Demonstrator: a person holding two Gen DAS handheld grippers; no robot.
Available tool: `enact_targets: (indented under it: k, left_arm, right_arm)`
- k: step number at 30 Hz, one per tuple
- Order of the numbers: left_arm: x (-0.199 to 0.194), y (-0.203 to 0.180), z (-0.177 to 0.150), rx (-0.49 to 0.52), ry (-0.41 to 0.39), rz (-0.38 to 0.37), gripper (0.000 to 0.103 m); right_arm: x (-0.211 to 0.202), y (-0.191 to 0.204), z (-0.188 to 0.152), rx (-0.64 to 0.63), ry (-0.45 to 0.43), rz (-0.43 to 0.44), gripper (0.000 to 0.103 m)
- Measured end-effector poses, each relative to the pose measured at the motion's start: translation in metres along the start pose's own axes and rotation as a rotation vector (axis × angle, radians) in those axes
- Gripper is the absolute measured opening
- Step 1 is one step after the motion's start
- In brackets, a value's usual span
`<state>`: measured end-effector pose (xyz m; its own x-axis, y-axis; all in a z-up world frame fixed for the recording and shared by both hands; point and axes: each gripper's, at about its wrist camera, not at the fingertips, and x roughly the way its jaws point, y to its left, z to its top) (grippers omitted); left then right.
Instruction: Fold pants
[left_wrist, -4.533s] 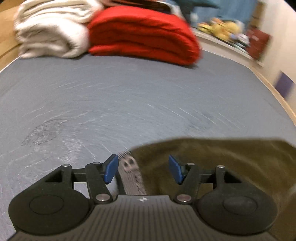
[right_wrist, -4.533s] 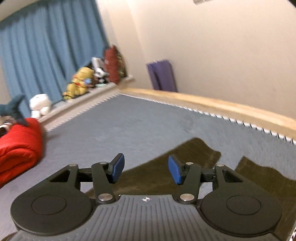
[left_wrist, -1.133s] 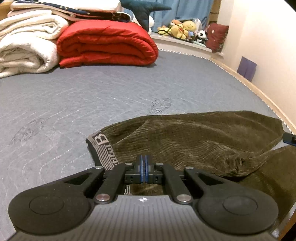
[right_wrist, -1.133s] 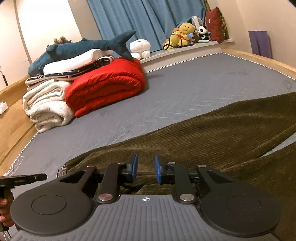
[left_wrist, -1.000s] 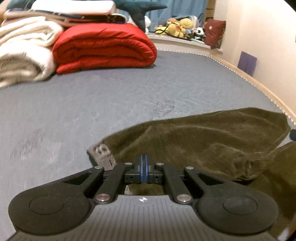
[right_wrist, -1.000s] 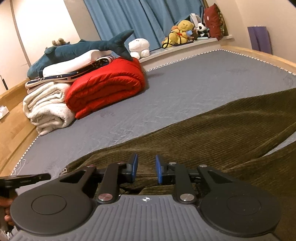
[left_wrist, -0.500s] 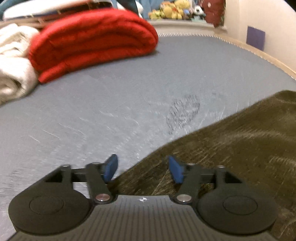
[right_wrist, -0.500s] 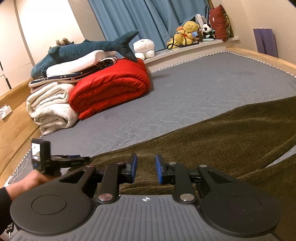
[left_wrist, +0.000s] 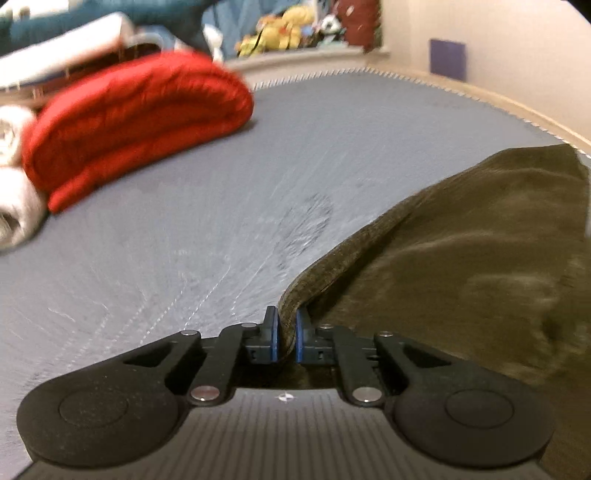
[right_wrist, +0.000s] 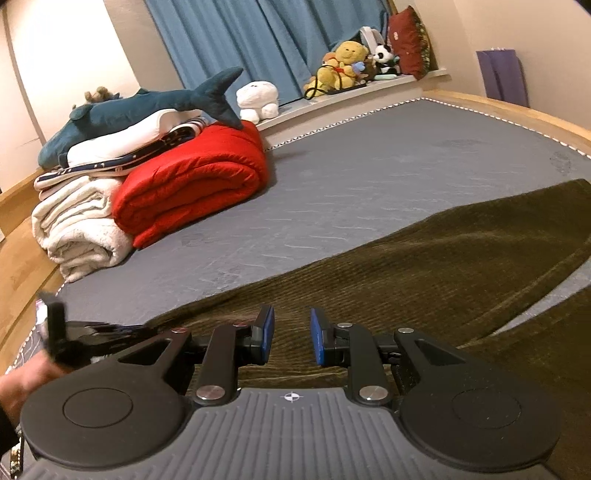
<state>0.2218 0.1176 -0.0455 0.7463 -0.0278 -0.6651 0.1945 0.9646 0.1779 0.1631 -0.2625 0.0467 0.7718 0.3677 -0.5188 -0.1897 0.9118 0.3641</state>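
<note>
Olive-brown corduroy pants (left_wrist: 461, 251) lie on the grey mattress (left_wrist: 166, 236); they also show in the right wrist view (right_wrist: 424, 273). My left gripper (left_wrist: 286, 332) is shut on the pants' folded edge, pinched between the blue pads. My right gripper (right_wrist: 291, 334) hovers just over the pants with its jaws part open and a clear gap between the pads; nothing is held in them. The left gripper and the hand that holds it show at the lower left of the right wrist view (right_wrist: 74, 339).
A folded red duvet (right_wrist: 192, 184), white blankets (right_wrist: 77, 229) and a blue plush shark (right_wrist: 140, 110) are stacked at the far left. Plush toys (right_wrist: 343, 59) sit on the window ledge. The wooden bed frame (right_wrist: 535, 114) runs along the right edge.
My left gripper let go of the waistband, opened, moved along the pants' edge and has shut on the fold. My right gripper has hardly moved.
</note>
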Motion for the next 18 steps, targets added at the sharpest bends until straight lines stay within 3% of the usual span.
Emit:
enact_targets:
  k: [4, 10, 15, 18]
  left_arm:
    - [-0.065, -0.037, -0.010, 0.049, -0.073, -0.027, 0.007]
    - [-0.153, -0.106, -0.054, 0.187, -0.064, -0.079, 0.006]
    - [-0.191, -0.128, -0.093, 0.200, -0.054, -0.132, 0.006]
    - [-0.182, -0.137, -0.114, 0.227, 0.042, -0.144, 0.006]
  right_arm:
    - [-0.009, -0.006, -0.002, 0.014, -0.009, -0.016, 0.023]
    - [-0.020, -0.016, -0.025, 0.038, 0.019, -0.042, 0.023]
    - [-0.036, -0.030, -0.035, 0.079, 0.029, -0.061, 0.023]
    - [-0.046, -0.043, -0.034, 0.083, -0.006, -0.100, 0.023]
